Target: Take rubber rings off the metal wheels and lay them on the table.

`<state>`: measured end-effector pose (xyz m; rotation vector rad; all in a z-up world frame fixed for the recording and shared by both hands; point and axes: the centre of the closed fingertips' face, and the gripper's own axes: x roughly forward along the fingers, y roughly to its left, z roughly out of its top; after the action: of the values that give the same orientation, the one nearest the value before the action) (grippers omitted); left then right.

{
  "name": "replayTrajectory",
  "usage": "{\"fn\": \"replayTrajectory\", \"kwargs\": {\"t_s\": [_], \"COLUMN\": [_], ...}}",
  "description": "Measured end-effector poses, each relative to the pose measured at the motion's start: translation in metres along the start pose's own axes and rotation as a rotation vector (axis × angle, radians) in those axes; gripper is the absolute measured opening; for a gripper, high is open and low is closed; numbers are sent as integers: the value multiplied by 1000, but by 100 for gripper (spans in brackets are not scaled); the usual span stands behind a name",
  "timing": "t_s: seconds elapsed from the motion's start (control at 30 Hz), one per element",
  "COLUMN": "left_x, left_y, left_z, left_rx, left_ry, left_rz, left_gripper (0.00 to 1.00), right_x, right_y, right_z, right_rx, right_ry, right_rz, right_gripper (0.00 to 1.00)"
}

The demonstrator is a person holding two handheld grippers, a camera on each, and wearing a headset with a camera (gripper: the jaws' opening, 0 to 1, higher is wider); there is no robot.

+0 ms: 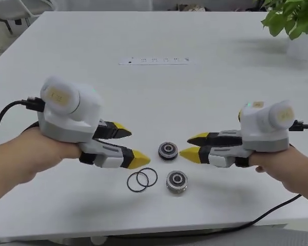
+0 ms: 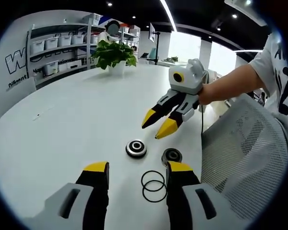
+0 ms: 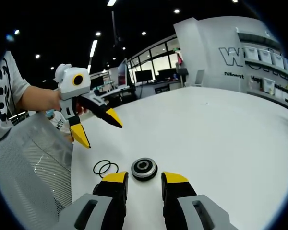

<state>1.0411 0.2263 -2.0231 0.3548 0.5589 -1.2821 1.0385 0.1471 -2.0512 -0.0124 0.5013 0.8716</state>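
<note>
Two metal wheels lie on the white table (image 1: 154,97): one wheel (image 1: 168,150) between the two grippers, the other wheel (image 1: 177,181) nearer the front edge. Two thin black rubber rings (image 1: 142,179) lie overlapping, flat on the table, left of the nearer wheel. My left gripper (image 1: 135,146) hovers open just left of the wheels, holding nothing. Facing it from the right, my right gripper (image 1: 186,146) is open too, with nothing between its fingers. The left gripper view has its own jaws (image 2: 138,167) astride a wheel (image 2: 136,148) and the rings (image 2: 153,186). The right gripper view has a wheel (image 3: 144,168) ahead of its jaws (image 3: 145,177).
A flat white strip (image 1: 155,60) lies mid-table, farther back. A potted plant (image 1: 292,20) stands at the far right corner. Black cables (image 1: 10,110) trail from both grippers over the table's front edge. A mesh chair (image 2: 249,153) sits close behind the near edge.
</note>
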Motion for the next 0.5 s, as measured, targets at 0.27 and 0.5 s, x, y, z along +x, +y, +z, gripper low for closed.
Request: {"fn": "replayTrajectory", "kwargs": {"t_s": [0.27,0.5], "left_x": [12,24], "left_y": [1,1], "left_z": [1,4], "left_rx": [2,12], "left_ry": [2,4], "left_rz": [-9,-21], "left_gripper": [40,37], "right_x": [3,6], "right_y": [-2,-7], "right_z": [-7,-13], "right_rx": [-8,-12], "right_ry": [16,23], "right_rz": [-6,-10], "right_gripper": [26,27]}}
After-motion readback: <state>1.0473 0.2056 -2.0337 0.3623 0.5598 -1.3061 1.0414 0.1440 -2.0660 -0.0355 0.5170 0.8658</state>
